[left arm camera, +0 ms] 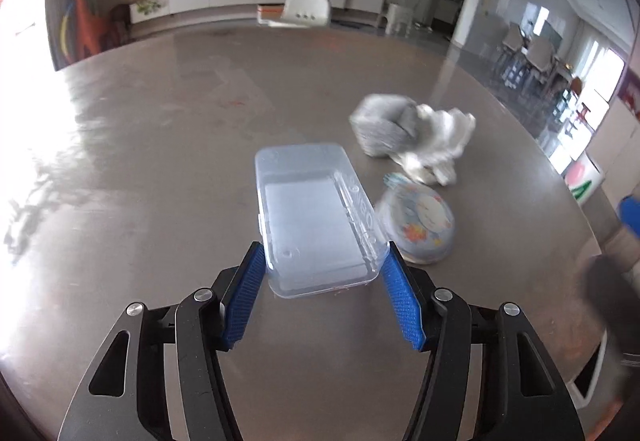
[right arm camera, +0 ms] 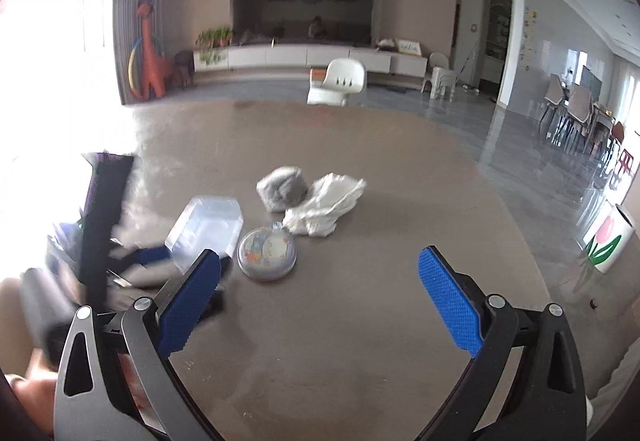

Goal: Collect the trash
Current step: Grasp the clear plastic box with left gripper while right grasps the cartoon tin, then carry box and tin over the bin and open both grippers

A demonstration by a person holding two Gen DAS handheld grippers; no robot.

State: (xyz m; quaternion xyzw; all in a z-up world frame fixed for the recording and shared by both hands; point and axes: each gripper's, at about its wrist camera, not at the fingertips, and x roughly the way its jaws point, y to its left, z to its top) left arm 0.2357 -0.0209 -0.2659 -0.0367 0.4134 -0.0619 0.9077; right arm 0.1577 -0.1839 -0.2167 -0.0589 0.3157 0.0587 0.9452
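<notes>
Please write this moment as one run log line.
left gripper: shut on clear box | right gripper: open, empty | on table: round lid, white tissue, grey wad

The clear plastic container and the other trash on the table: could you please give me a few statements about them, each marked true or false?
1. The left tongs grip the clear plastic container by its near end. True.
2. The right tongs hold the crumpled white paper. False: they are open and hold nothing.
3. The round printed lid lies on the table right of the container in both views. True.
4. The grey wad sits inside the container. False: it lies on the table, farther off, beside the white paper.
5. The container is full of scraps. False: it looks empty.
</notes>
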